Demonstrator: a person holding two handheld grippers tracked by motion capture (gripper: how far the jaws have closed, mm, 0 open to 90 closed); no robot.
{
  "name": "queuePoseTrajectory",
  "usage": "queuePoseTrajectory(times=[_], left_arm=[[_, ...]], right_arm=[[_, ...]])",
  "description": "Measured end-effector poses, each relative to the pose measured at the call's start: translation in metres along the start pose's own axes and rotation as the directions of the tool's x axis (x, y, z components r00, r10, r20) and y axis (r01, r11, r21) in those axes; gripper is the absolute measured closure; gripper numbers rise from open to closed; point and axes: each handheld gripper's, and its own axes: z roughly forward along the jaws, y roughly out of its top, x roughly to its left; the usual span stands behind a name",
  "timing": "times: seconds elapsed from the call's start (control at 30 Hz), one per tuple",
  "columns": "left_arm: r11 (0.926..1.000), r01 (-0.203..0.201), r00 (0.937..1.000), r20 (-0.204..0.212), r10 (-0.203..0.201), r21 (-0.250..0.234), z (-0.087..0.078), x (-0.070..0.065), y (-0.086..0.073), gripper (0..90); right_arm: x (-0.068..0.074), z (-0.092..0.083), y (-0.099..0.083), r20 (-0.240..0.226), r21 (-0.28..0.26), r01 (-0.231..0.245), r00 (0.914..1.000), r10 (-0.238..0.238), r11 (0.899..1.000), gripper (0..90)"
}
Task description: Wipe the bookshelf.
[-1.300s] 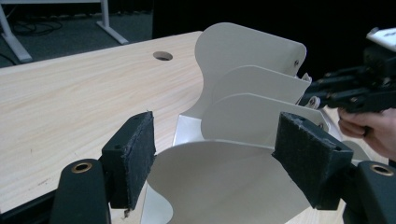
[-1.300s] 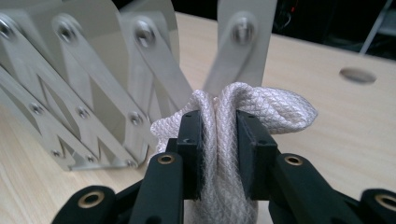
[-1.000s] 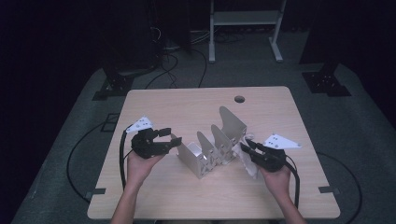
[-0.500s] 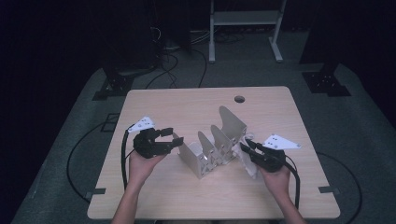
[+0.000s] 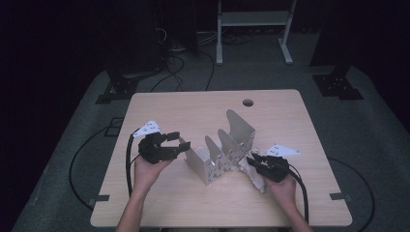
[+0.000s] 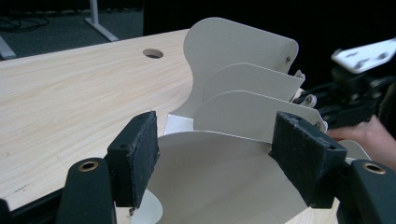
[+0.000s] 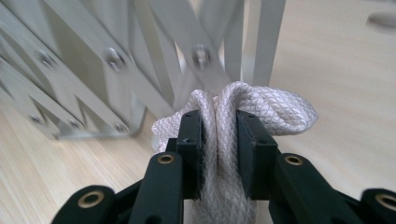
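In the right gripper view the rack (image 7: 116,65) is blurred and cut off at the top edge; behind it, the cloth's (image 7: 261,112) far folds are hidden.

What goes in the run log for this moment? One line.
left gripper: open at white metal expanding rack | right gripper: shut on white quilted cloth | wooden table

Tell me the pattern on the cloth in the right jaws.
White cloth with fine diamond lattice; right gripper view.

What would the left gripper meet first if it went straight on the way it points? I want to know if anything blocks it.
The left gripper would likely meet the nearest rounded plate of the white metal rack; that plate already lies between its open jaws.
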Motion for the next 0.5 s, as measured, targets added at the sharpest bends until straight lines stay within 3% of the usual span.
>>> queuePoseTrajectory(times=[0.07, 0.13, 0.2, 0.33, 0.43, 0.5], left_arm=[[1.0000, -0.005, 1.0000, -0.001, 0.005, 0.002, 0.000, 0.000, 0.000, 31.0], [1.0000, -0.004, 1.0000, -0.001, 0.004, 0.001, 0.000, 0.000, 0.000, 31.1], [1.0000, -0.004, 1.0000, -0.002, 0.004, 0.002, 0.000, 0.000, 0.000, 31.0], [1.0000, -0.007, 1.0000, 0.000, 0.007, 0.005, 0.001, -0.001, 0.000, 30.9], [1.0000, -0.008, 1.0000, 0.003, 0.008, 0.006, 0.002, -0.001, 0.000, 30.9], [1.0000, -0.006, 1.0000, 0.005, 0.006, 0.005, 0.002, 0.000, 0.000, 30.9]], right_arm=[[0.001, -0.002, 0.001, -0.005, -0.019, -0.007, 1.0000, 0.007, 1.000, 71.9], [0.007, -0.009, 0.008, 0.007, -0.057, 0.027, 0.9996, -0.027, 0.998, 72.0], [0.009, -0.010, 0.009, 0.015, -0.063, 0.042, 0.9990, -0.041, 0.997, 72.0], [0.009, -0.003, 0.002, -0.024, -0.036, 0.000, 0.9997, -0.001, 0.999, 72.0], [0.022, -0.006, 0.007, -0.037, -0.073, 0.034, 0.9987, -0.036, 0.997, 72.1], [0.035, 0.000, 0.006, -0.062, -0.067, 0.064, 0.9958, -0.068, 0.996, 72.1]])
